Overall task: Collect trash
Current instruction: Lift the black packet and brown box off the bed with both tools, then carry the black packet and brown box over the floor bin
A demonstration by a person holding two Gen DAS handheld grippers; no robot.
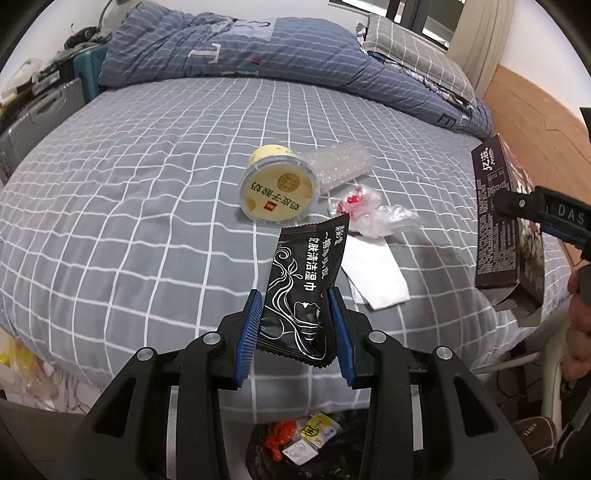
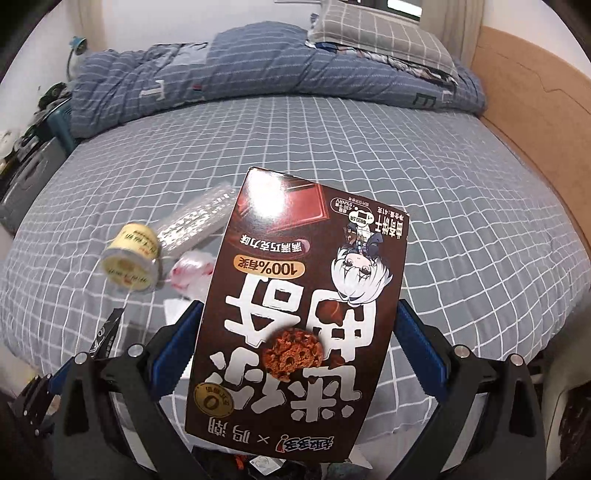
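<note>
Black wet-wipe packet (image 1: 303, 291) sits between left fingers (image 1: 251, 325); right holds cookie box (image 2: 295, 314).

A bed (image 1: 129, 177) fills most of both views, covered by a grey sheet with a white grid. A blue striped quilt (image 1: 229, 48) lies bunched along its far side, with a grey checked pillow (image 1: 417, 55) at the far right corner. A wooden headboard (image 2: 535, 122) runs along the right edge. Behind the pillow a dark-framed window (image 1: 417, 14) sits in a white wall (image 1: 74, 18), with a pale curtain (image 1: 480, 44) beside it. On the left stand a grey suitcase (image 1: 33, 122) and a teal crate (image 1: 88, 70).
</note>
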